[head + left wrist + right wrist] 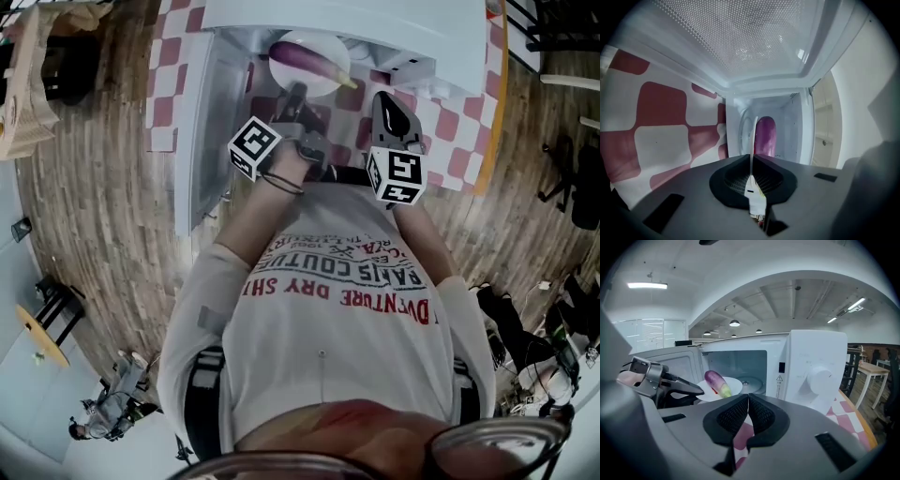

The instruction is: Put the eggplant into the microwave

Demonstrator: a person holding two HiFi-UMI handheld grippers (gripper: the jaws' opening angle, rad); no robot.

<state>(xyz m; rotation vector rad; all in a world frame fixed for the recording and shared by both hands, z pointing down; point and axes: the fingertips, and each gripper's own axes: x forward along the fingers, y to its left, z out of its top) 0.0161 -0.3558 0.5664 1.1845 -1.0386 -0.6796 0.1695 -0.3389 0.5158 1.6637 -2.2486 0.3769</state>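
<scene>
L gripper (pixel 753 161) is clamped on the rim of the white plate (pixel 735 386). The eggplant (pixel 717 382) lies on the plate at the mouth of the open microwave (pixel 813 366), not set down yet, I'd say. R gripper (pixel 748 400) is closed on nothing, off to the side. Plan: go in level so the eggplant doesn't roll, stay clear of the door (pixel 202 122), land the plate centred on the turntable (pixel 751 378), then let go.

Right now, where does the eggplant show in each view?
Head view: top centre, the eggplant lies on the white plate.
Left gripper view: centre, purple, just right of the plate's edge-on rim.
Right gripper view: left of centre, on the plate before the open microwave.
Shared landmark: the white plate under it.
</scene>
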